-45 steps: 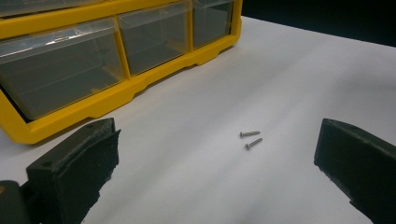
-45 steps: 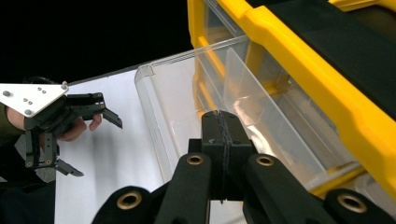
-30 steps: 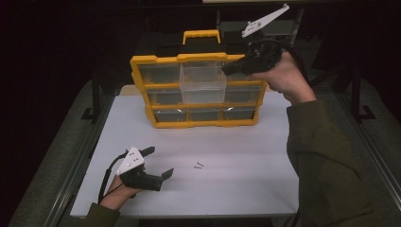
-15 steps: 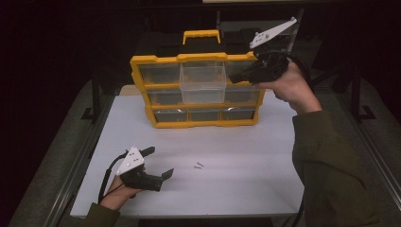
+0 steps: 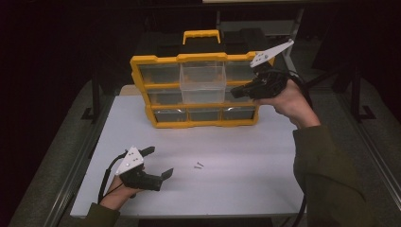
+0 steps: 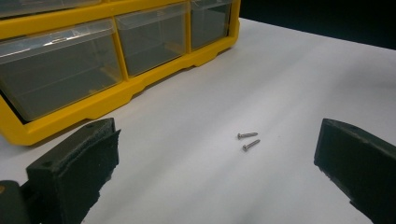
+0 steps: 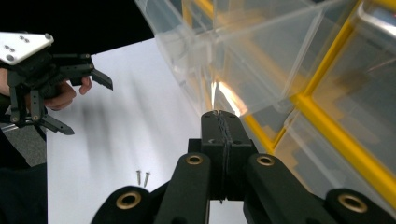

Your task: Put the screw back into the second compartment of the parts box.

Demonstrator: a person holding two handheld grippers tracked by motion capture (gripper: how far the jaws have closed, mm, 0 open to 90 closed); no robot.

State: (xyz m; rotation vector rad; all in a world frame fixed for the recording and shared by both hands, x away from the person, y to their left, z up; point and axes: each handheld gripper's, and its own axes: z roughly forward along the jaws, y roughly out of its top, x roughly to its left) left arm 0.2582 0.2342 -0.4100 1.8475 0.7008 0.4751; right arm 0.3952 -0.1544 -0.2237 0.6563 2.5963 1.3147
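Two screws: two small screws (image 5: 198,165) lie side by side on the white table (image 5: 236,189), in front of the yellow organizer (image 5: 203,124) and well apart from it.
Nearer hand: my left gripper (image 5: 158,163) is the closer one; the screws sit just to its right in the high view, straight ahead between its jaws in the left gripper view (image 6: 247,140).
Long axis: in the left gripper view both screws lie nearly crosswise to my line of reach, heads to the left, tips to the right, almost parallel to each other.
Left claw: jaws spread wide, nothing between the pads, resting low near the table's front edge.
Right claw: my right gripper (image 5: 236,93) has its jaws pressed together on nothing; its tips are by the pulled-out clear drawer (image 5: 203,80) in the organizer's upper middle.
Right claw to screws: far off, down and back toward me across the table (image 7: 142,178).
Coming move, as I judge it: the left claw goes forward and closes across one screw's shaft.
Writing: I can read no brand, label or lettering on the organizer, drawers or grippers.
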